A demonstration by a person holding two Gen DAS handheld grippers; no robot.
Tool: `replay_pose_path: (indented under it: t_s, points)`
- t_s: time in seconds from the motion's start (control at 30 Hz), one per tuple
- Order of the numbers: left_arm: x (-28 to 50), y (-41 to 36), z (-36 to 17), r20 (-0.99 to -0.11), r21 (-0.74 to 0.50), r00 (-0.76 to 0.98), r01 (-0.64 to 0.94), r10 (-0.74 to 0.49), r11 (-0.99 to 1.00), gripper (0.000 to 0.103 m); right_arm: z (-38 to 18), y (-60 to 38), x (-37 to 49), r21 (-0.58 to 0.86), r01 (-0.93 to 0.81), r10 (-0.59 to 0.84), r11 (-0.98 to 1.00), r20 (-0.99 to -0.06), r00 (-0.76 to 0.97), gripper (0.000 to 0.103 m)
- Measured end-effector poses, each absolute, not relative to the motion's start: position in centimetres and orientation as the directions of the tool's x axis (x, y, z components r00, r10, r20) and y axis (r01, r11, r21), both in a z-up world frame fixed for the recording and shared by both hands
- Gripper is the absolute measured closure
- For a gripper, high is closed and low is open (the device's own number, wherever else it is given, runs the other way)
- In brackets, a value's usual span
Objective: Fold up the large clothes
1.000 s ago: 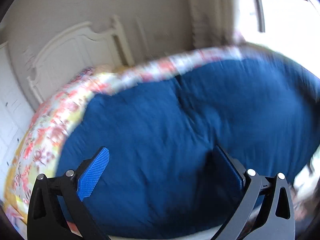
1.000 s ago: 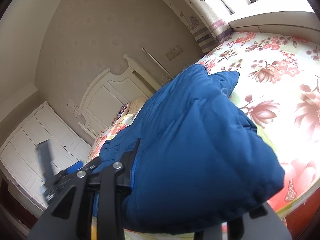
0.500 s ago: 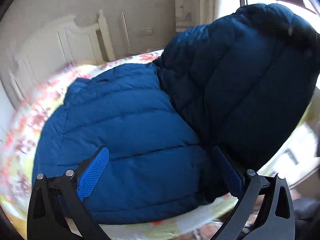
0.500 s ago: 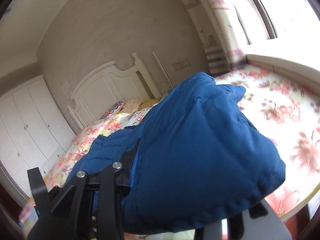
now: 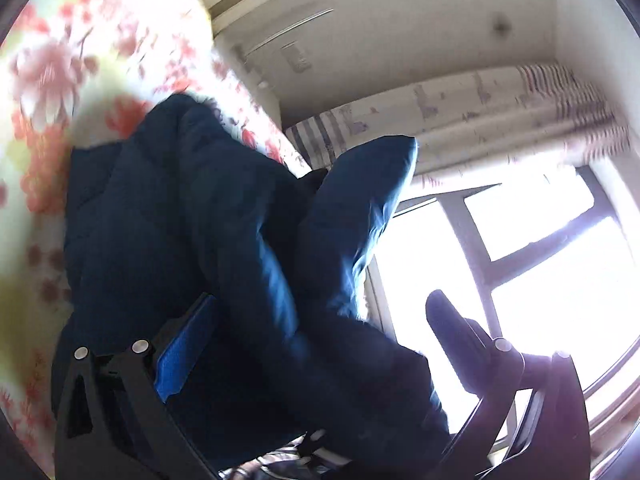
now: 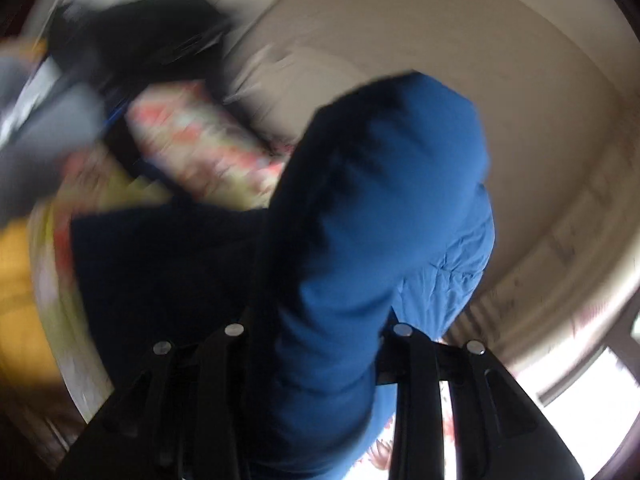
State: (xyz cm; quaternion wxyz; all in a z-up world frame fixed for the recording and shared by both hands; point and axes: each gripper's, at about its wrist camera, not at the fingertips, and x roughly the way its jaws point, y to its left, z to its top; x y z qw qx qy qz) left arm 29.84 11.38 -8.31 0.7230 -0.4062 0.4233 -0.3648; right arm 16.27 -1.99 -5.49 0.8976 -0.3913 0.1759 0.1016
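Note:
A large dark blue padded jacket (image 5: 168, 232) lies partly on the floral bed (image 5: 44, 80) in the left wrist view, with one part raised toward the window. My left gripper (image 5: 316, 340) is open, its blue-padded fingers (image 5: 180, 360) wide apart with jacket fabric bulging between them. In the right wrist view the jacket (image 6: 380, 208) rises in a tall fold straight ahead. My right gripper (image 6: 320, 332) is shut on the jacket, the fabric pinched between the black jaws. That view is heavily blurred.
A bright window (image 5: 520, 248) and a striped curtain (image 5: 460, 100) are to the right in the left wrist view. The floral bedspread (image 6: 192, 136) and a dark blurred shape (image 6: 132, 32) show in the right wrist view.
Both grippers have swung sharply; the views rolled and tilted upward. The jacket's held part has risen higher off the bed. The left gripper stays open, the right stays clamped.

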Motion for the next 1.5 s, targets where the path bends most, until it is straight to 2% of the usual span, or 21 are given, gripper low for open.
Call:
replay_pose_path:
  t_s: [0.1, 0.23, 0.3, 0.37, 0.4, 0.5, 0.63, 0.7, 0.77, 0.83, 0.87, 0.9, 0.97, 1.0, 1.03, 1.13, 1.2, 1.3, 1.37, 1.43, 1.5]
  points:
    - [30.9, 10.7, -8.7, -0.349, -0.884, 0.371, 0.173, -0.860, 0.434, 0.004, -9.3, 1.1, 16.1, -0.772, -0.363, 0.020, 0.522, -0.415, 0.910, 0.070]
    - [32.1, 8.6, -6.9, -0.404, -0.844, 0.331, 0.226, -0.853, 0.487, 0.004, -9.6, 1.1, 15.8, -0.785, -0.362, 0.021, 0.504, -0.407, 0.913, 0.070]
    - [32.6, 6.7, -5.1, -0.479, -0.782, 0.307, 0.276, -0.822, 0.559, 0.004, -9.7, 1.0, 15.3, -0.802, -0.353, 0.020, 0.481, -0.393, 0.919, 0.070]
    - [33.3, 3.8, -3.7, -0.631, -0.638, 0.295, 0.329, -0.717, 0.697, 0.004, -10.4, 1.4, 15.1, -0.828, -0.345, 0.020, 0.442, -0.376, 0.926, 0.070]
    - [33.7, 2.0, -3.2, -0.728, -0.515, 0.297, 0.358, -0.618, 0.779, 0.004, -10.7, 1.7, 15.0, -0.836, -0.342, 0.022, 0.430, -0.369, 0.929, 0.070]
    - [35.1, -2.3, -3.3, -0.872, -0.289, 0.252, 0.427, -0.420, 0.857, 0.004, -10.8, 1.7, 14.3, -0.845, -0.335, 0.041, 0.418, -0.351, 0.936, 0.070]
    - [36.9, -5.1, -3.3, -0.903, -0.268, 0.207, 0.417, -0.377, 0.869, 0.005, -10.9, 0.9, 13.2, -0.847, -0.314, 0.076, 0.429, -0.313, 0.947, 0.070]
    - [37.2, -6.4, -3.4, -0.917, -0.234, 0.208, 0.412, -0.341, 0.881, 0.010, -11.2, 0.7, 12.8, -0.853, -0.298, 0.083, 0.429, -0.291, 0.953, 0.070]
    - [36.9, -7.6, -3.3, -0.922, -0.198, 0.222, 0.434, -0.317, 0.879, 0.024, -11.5, 0.7, 12.5, -0.858, -0.287, 0.085, 0.426, -0.278, 0.957, 0.066]
    - [36.7, -7.6, -2.8, -0.922, -0.163, 0.249, 0.444, -0.296, 0.881, 0.030, -11.6, 0.4, 12.3, -0.851, -0.295, 0.090, 0.435, -0.285, 0.954, 0.049]
    - [36.4, -7.6, -2.6, -0.919, -0.156, 0.260, 0.450, -0.297, 0.879, 0.032, -11.8, 0.1, 12.0, -0.845, -0.313, 0.098, 0.434, -0.301, 0.948, 0.033]
    - [36.1, -7.5, -2.5, -0.911, -0.158, 0.275, 0.455, -0.307, 0.876, 0.033, -11.8, -0.4, 11.0, -0.833, -0.331, 0.118, 0.444, -0.312, 0.943, 0.022]
    - [35.9, -6.6, -2.5, -0.897, -0.176, 0.291, 0.453, -0.332, 0.874, 0.033, -11.2, -1.8, 8.7, -0.808, -0.313, 0.150, 0.499, -0.275, 0.950, 0.007]
    - [35.7, -6.3, -2.7, -0.894, -0.183, 0.295, 0.450, -0.339, 0.874, 0.033, -10.6, -3.7, 7.2, -0.762, -0.311, 0.167, 0.568, -0.263, 0.950, 0.004]
    - [35.6, -6.1, -2.7, -0.891, -0.184, 0.300, 0.446, -0.340, 0.876, 0.033, -10.0, -5.3, 6.7, -0.712, -0.319, 0.169, 0.626, -0.275, 0.946, 0.004]
    - [35.0, -5.0, -2.7, -0.888, -0.175, 0.314, 0.443, -0.335, 0.879, 0.032, -9.8, -11.5, 6.2, -0.410, -0.369, 0.207, 0.834, -0.387, 0.898, 0.004]
    - [35.1, -5.0, -2.3, -0.887, -0.171, 0.320, 0.440, -0.332, 0.881, 0.033, -11.1, -14.2, 7.1, -0.304, -0.343, 0.182, 0.889, -0.453, 0.873, 0.004]
    - [33.6, -5.6, -2.3, -0.875, -0.141, 0.356, 0.457, -0.327, 0.878, 0.043, -11.7, -14.3, 6.7, -0.293, -0.346, 0.185, 0.891, -0.462, 0.867, 0.004]
    - [33.3, -5.9, -2.0, -0.865, -0.096, 0.396, 0.474, -0.309, 0.875, 0.054, -11.4, -13.2, 7.0, -0.314, -0.348, 0.181, 0.884, -0.456, 0.871, 0.004]
    - [31.9, -6.7, -1.2, -0.850, -0.008, 0.453, 0.496, -0.267, 0.868, 0.062, -12.4, -11.4, 8.4, -0.375, -0.342, 0.156, 0.861, -0.447, 0.881, 0.005]
    - [30.1, -7.6, 0.4, -0.839, 0.104, 0.501, 0.531, -0.212, 0.841, 0.070, -13.3, -9.9, 9.7, -0.467, -0.287, 0.068, 0.836, -0.431, 0.900, 0.004]
